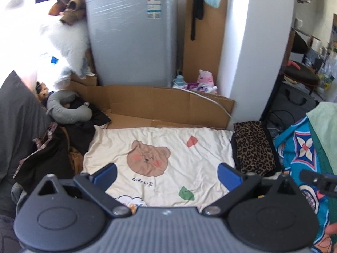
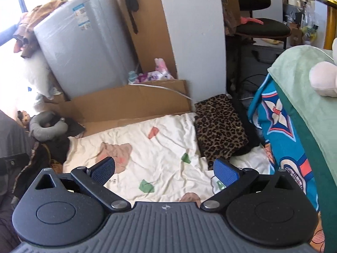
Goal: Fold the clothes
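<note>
Cream bear-print cotton cloth (image 1: pixel 160 160), beside the folded leopard-print garment (image 1: pixel 253 147): light, limp, probably slippery. Pinch a corner hem. Left gripper (image 1: pixel 167 174) and right gripper (image 2: pixel 164 171) gape wide, empty.

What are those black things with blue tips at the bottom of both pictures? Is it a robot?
No robot. A person holds two grabbing tools, one in each hand, and each tool carries a camera looking out along its two fingers. One picture comes from the left hand-held gripper, the other from the right hand-held gripper. The blue tips are finger pads. Both tools are open and hold nothing. Below them lies a cream sheet with a bear printed on it. Beside it, on the right, sits a folded leopard cloth. On the left is a dark clothes pile. Behind stands a grey washing machine.
</note>
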A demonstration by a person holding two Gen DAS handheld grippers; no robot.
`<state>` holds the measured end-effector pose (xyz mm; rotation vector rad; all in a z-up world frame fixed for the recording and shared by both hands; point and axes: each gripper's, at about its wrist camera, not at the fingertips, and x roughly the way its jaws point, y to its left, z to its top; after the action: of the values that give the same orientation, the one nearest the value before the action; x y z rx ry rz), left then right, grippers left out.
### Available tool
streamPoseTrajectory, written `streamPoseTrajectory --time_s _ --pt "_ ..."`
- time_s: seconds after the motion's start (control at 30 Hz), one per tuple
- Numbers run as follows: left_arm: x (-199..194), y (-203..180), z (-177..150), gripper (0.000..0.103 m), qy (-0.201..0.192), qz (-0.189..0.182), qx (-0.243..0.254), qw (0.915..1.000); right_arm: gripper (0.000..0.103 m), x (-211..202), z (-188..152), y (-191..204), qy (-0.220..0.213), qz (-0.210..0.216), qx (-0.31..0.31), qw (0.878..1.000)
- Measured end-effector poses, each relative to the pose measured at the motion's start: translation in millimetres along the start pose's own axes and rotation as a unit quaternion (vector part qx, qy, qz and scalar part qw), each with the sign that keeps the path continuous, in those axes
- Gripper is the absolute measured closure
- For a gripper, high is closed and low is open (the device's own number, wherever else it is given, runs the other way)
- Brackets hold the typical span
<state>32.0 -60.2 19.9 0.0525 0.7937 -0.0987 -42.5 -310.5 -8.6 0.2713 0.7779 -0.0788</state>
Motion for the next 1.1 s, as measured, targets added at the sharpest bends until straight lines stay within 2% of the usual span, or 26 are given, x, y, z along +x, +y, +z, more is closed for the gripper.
streamPoseTrajectory --time_s 0.23,0.33,0.43,0.63,0.8,0.9,1.1 --pt "-25.2 14.8 -15.9 0.000 -0.009 0.023 -0.022 0.9995 0.000 -21.9 -13.1 35.9 0.001 0.009 -0.058 0.998" --pt "-36.2 15.3 -21.4 0.000 -0.018 0.026 -0.021 0.9993 0.000 -25.4 -17.7 48.5 0.004 0.018 -0.069 0.997" --pt "-36.0 15.1 -25.8 0.000 -0.009 0.016 -0.013 0.9998 0.001 -19.4 -20.6 59.6 0.013 0.033 -0.081 0.996" --pt "-16.7 19.3 -40.2 0.000 0.006 0.020 -0.017 0.9996 0.000 17.0 -33.4 76.3 0.020 0.045 -0.093 0.994" --pt "8.6 36.8 -53.1 0.000 0.012 0.033 -0.047 0.9983 0.001 56.0 -53.5 93.5 0.024 0.064 -0.136 0.988" --pt "26.2 43.4 -64.5 0.000 0.023 0.045 -0.046 0.9976 0.001 74.4 -63.2 98.3 0.021 0.061 -0.149 0.987" --pt "50.6 50.2 -82.3 0.000 0.027 0.075 -0.038 0.9961 0.001 84.6 -84.3 89.7 0.022 0.061 -0.159 0.985"
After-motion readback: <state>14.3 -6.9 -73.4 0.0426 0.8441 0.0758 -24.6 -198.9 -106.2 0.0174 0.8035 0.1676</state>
